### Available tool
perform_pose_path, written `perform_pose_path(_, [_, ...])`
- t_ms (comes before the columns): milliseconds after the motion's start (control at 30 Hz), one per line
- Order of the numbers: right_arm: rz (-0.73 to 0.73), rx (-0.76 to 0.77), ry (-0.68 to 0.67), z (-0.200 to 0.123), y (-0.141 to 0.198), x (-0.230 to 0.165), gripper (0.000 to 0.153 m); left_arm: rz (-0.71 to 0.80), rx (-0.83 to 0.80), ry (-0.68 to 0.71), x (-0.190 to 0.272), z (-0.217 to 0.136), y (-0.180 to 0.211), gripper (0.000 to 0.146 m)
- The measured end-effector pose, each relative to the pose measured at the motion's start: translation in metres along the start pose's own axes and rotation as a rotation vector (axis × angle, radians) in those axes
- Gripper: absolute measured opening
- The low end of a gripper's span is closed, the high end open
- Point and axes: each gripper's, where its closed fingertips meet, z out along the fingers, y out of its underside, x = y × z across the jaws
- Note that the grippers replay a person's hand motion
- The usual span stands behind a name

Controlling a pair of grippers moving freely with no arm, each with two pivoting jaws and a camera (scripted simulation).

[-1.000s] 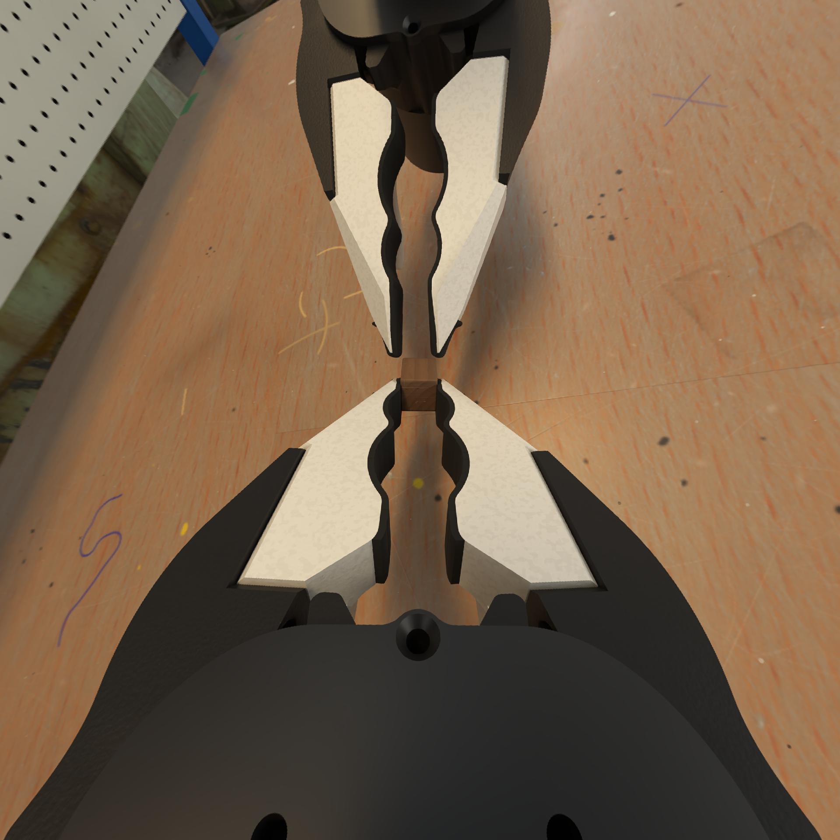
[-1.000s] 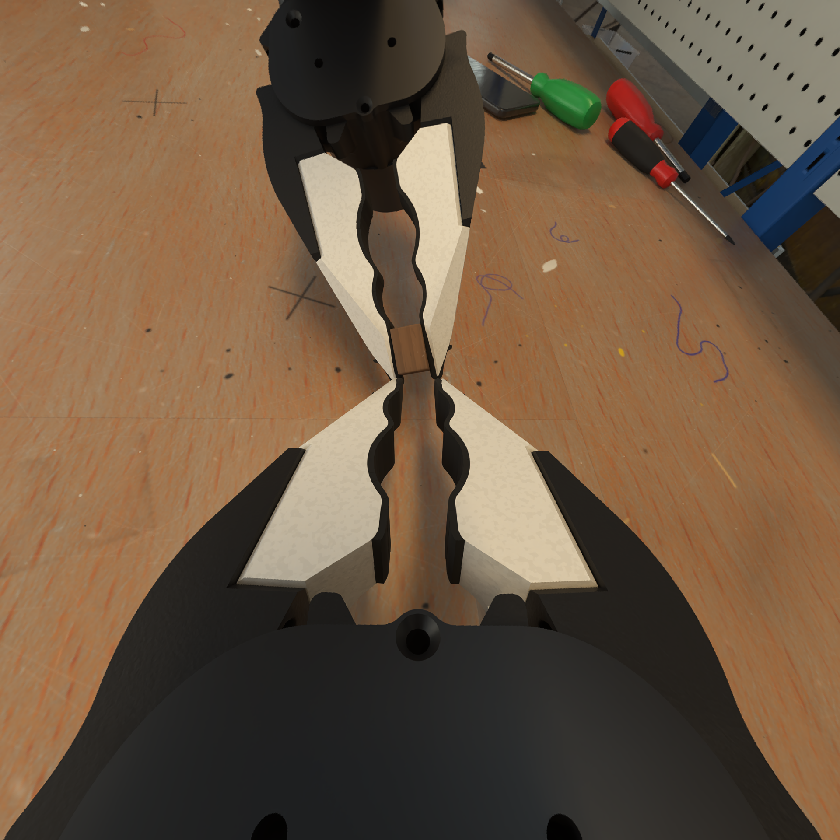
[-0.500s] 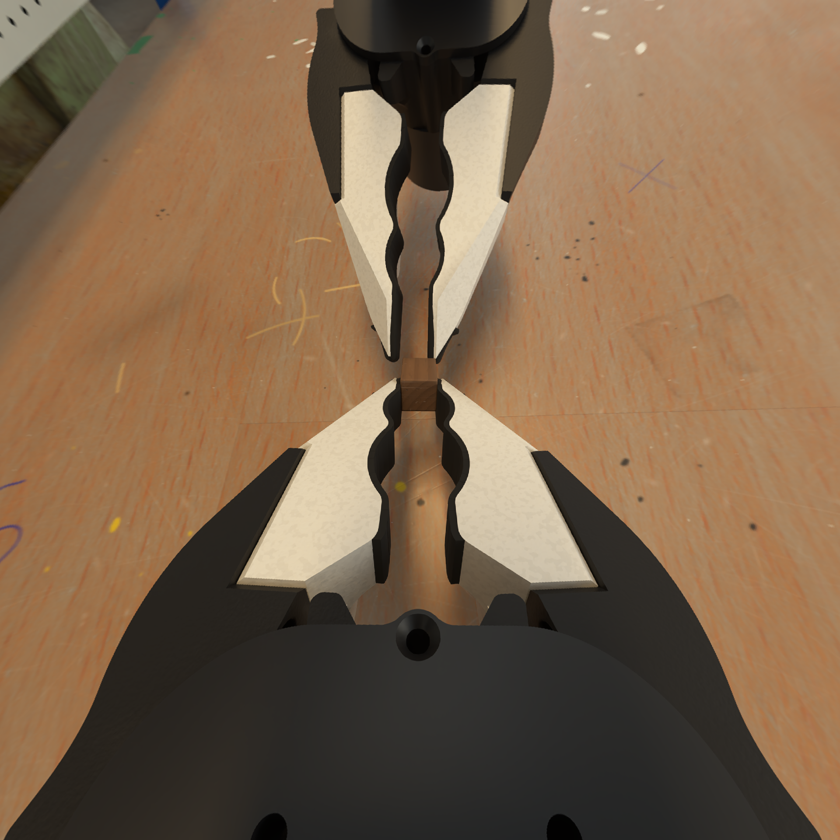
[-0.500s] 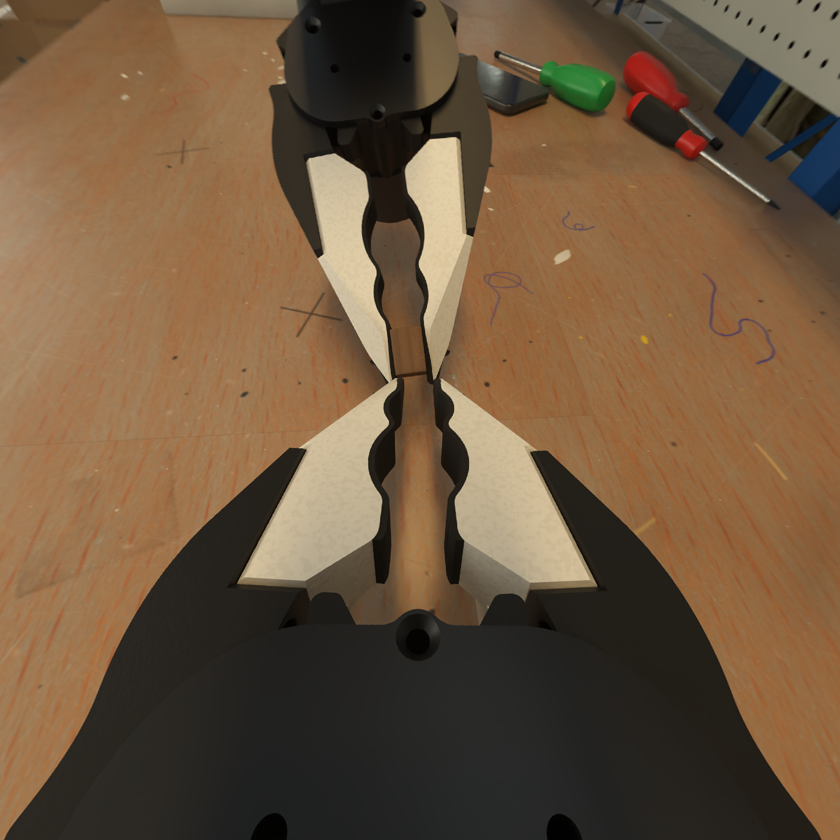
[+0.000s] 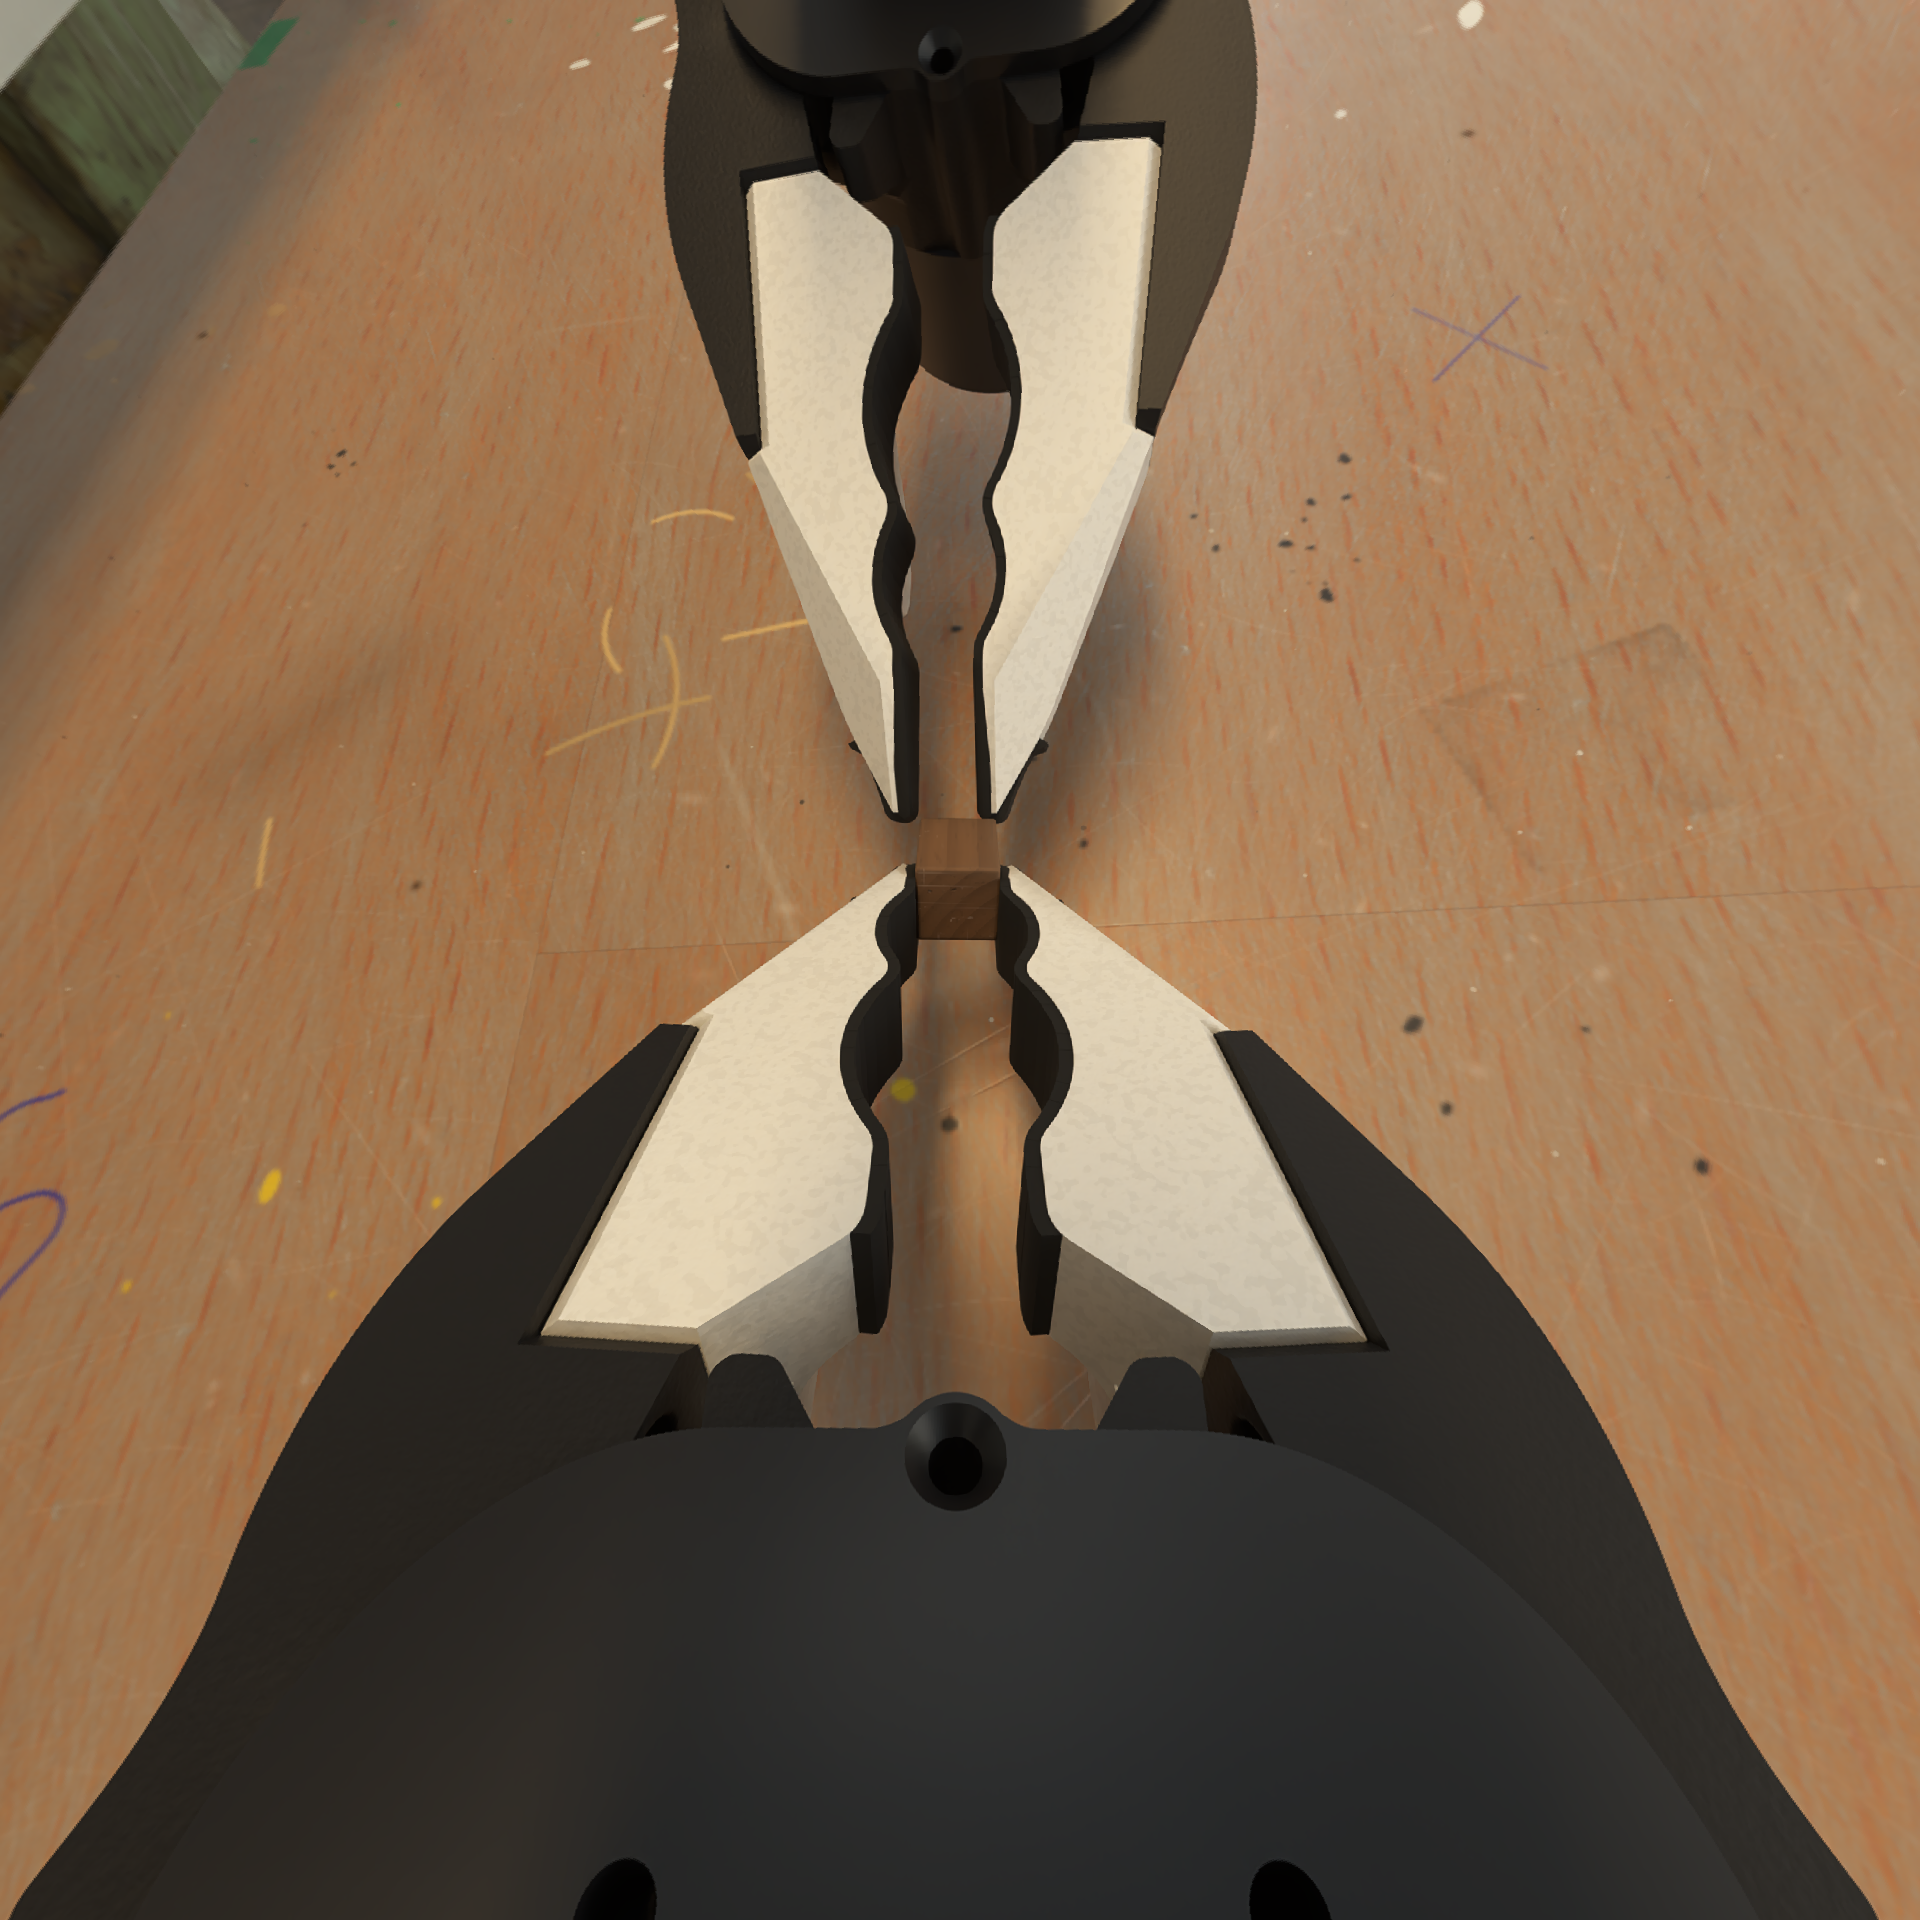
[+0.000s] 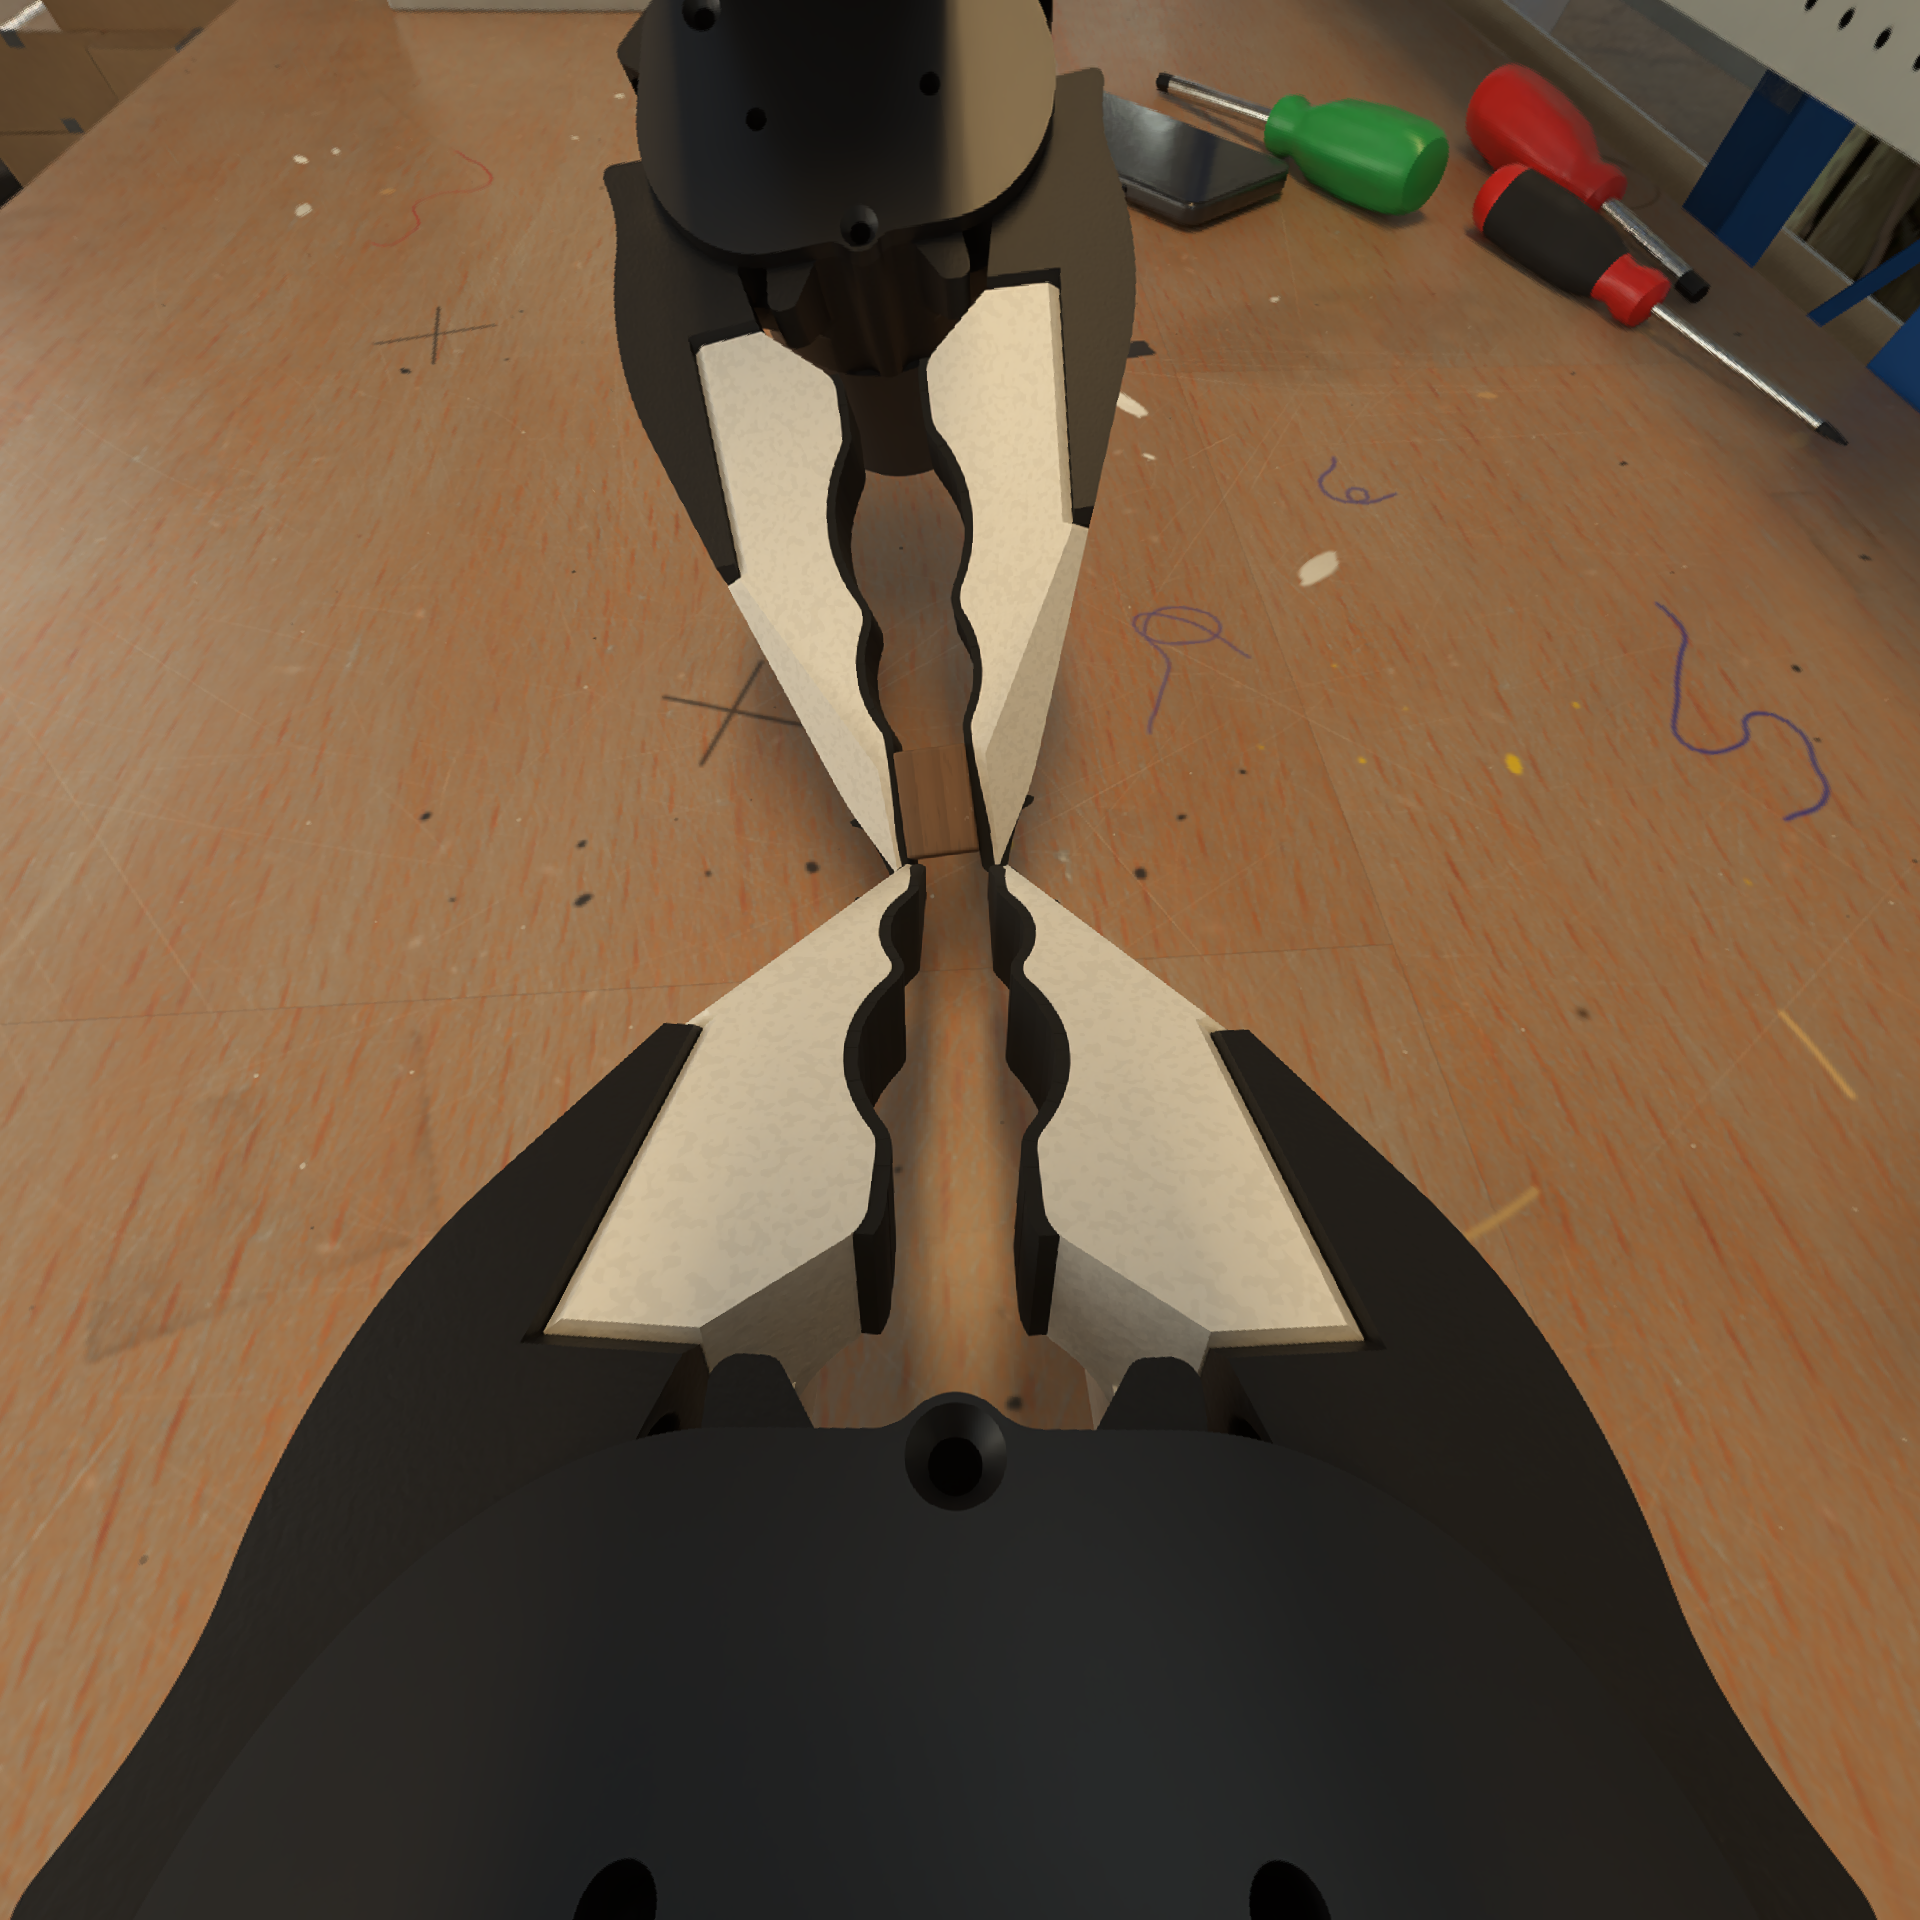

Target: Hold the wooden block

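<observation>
A small brown wooden block (image 5: 957,902) sits between the fingertips of my left gripper (image 5: 957,883), which is shut on it just above the wooden table (image 5: 1558,987). My right gripper (image 5: 948,810) faces it tip to tip from the far side. In the right wrist view the block (image 6: 933,800) shows between the left gripper's cream fingers (image 6: 831,707). My right gripper (image 6: 954,883) stops just short of the block. Its jaws stand a block's width apart with only table showing between them.
At the far right of the right wrist view lie a green-handled screwdriver (image 6: 1356,154), two red screwdrivers (image 6: 1538,135) (image 6: 1558,244) and a dark flat slab (image 6: 1184,166). A blue frame (image 6: 1766,177) stands beyond them. The table's left edge (image 5: 62,343) shows.
Both grippers have shifted together over the table with the block still in the left one. The pegboard has left the left wrist view. Their tip-to-tip pose is the same.
</observation>
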Motion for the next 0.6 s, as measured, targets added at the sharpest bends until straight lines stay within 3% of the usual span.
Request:
perform_pose_path(300, [0.104, 0.028, -0.057, -0.0016, -0.0021, 0.0053, 0.013, -0.174, 0.059, 0.134, -0.0048, -0.0019, -0.0008, 0.013])
perform_pose_path(600, [0.063, 0.000, -0.050, -0.0081, 0.0055, 0.0037, 0.015, -0.107, 0.053, 0.100, -0.0087, -0.0029, 0.0011, 0.013])
